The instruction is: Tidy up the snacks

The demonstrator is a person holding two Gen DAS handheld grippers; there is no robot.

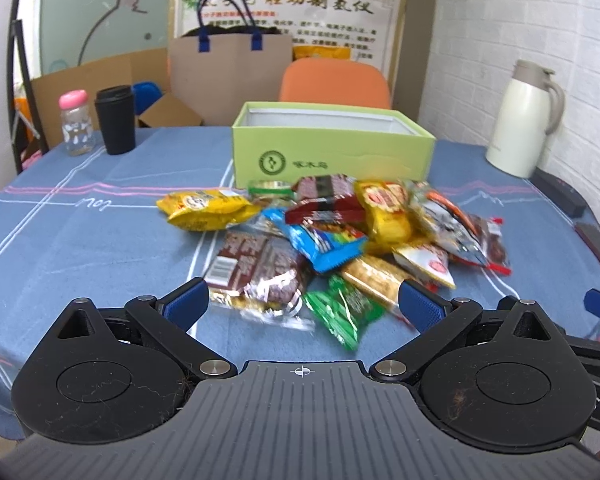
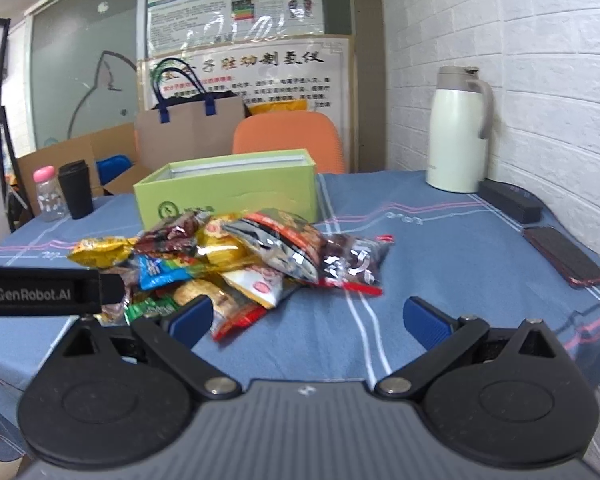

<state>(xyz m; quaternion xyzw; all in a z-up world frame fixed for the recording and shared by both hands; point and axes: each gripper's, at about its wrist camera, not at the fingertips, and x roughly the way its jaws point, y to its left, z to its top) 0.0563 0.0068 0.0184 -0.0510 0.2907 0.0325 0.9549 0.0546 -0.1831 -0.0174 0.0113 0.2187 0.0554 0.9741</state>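
Low over the near edge of the table, the left gripper point(image 1: 302, 304) has its blue-padded fingers spread wide with nothing clamped between them; a brown foil snack packet point(image 1: 256, 272) and a green wrapper point(image 1: 342, 310) lie on the cloth in the gap between the fingertips, not pinched by either. To its right, the right gripper point(image 2: 306, 318) is likewise spread wide and holds nothing, with bare blue tablecloth point(image 2: 440, 248) between its fingers and the corner of a red-edged packet point(image 2: 236, 320) just beside its left pad. Beyond both lies the loose pile of snacks point(image 1: 332, 224), overlapping one another: a yellow bag point(image 1: 204, 210) at the left edge, a blue packet point(image 1: 324, 242) in the middle, and a clear bag with dark contents and red trim point(image 2: 354, 260) at the right edge. Just behind the pile stands the open light-green box point(image 1: 332, 156), its pale inside walls visible but its floor hidden from both views. Farther back on the left stand a black lidded cup point(image 1: 116, 120) and a small clear bottle with a pink cap point(image 1: 76, 122), close together. Near the white brick wall stands a cream thermos jug point(image 2: 458, 132), with a dark case point(image 2: 510, 200) and a phone in a red-edged cover point(image 2: 564, 256) lying along the right side. An orange chair point(image 1: 336, 82) and a brown paper bag with blue handles point(image 1: 230, 64) sit behind the table.
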